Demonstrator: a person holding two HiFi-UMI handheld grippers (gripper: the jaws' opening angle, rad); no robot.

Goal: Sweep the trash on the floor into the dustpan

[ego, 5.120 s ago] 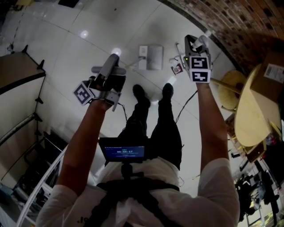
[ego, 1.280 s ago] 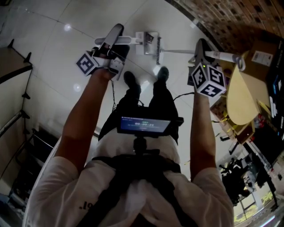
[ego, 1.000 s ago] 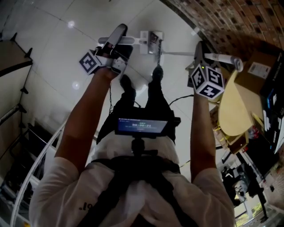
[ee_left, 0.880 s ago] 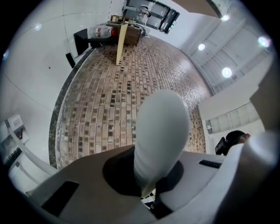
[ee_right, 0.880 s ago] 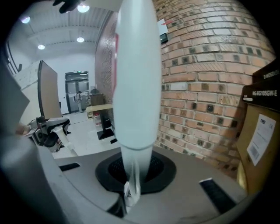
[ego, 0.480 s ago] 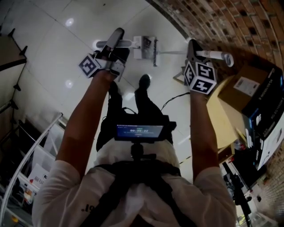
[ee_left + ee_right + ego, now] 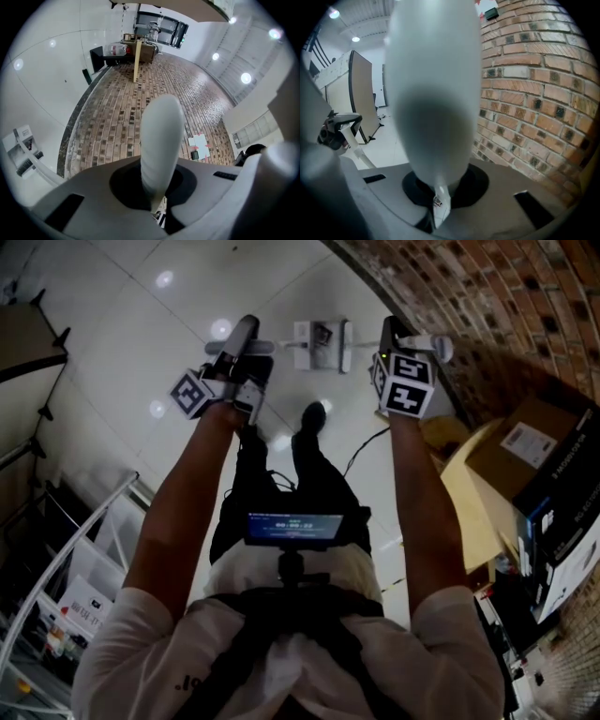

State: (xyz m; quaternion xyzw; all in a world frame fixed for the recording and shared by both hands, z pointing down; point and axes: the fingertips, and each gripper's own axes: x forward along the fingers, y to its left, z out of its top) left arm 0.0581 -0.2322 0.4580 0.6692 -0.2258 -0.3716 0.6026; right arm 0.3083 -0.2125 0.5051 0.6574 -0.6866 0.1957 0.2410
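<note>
Left gripper (image 7: 248,326) pinches the dustpan (image 7: 317,336) by its handle, right gripper (image 7: 389,327) the broom (image 7: 345,333) (heads side by side).

The head view looks steeply down from above the person (image 7: 281,652) onto the floor (image 7: 141,324). Both gripper views look along their jaws at the brick wall (image 7: 534,93), the right from nearer.

Brick wall (image 7: 487,296) — cardboard box (image 7: 511,460) nearby
</note>
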